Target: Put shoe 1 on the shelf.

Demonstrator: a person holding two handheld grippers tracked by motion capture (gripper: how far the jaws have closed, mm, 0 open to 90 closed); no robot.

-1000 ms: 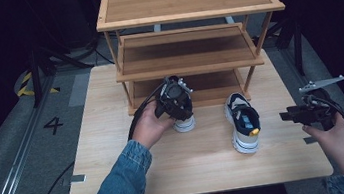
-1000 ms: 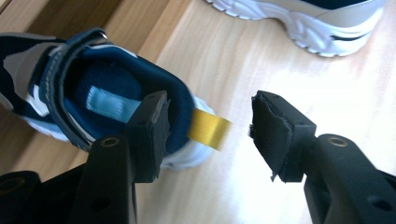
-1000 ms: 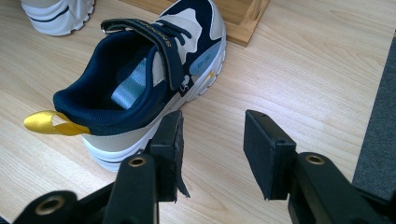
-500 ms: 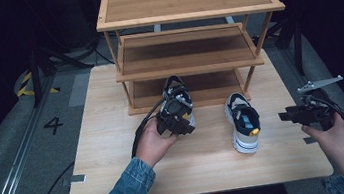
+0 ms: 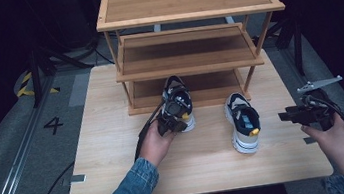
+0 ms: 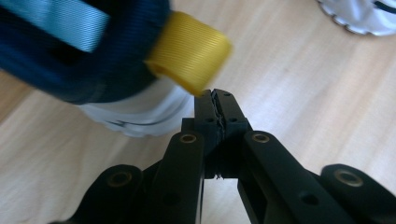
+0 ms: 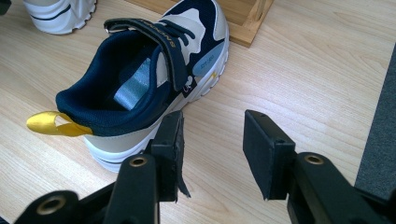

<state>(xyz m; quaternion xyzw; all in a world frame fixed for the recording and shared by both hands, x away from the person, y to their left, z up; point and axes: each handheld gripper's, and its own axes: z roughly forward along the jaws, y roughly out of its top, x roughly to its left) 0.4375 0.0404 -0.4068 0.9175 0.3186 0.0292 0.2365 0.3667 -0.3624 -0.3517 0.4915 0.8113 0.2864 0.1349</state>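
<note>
Your left gripper (image 6: 216,108) has just been closing; its fingers (image 6: 206,114) are clenched together on nothing, tips just under the yellow heel loop (image 6: 189,56) of the left shoe (image 5: 178,101). Your right gripper (image 7: 212,135) stands released; the right shoe (image 7: 144,70) sits on the bench (image 5: 114,135), touching its near finger

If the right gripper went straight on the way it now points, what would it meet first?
Most likely the right shoe: the right gripper, jaws open, aims along the table with the shoe's side just off its left jaw. Depth is unclear; it may only graze it.
</note>
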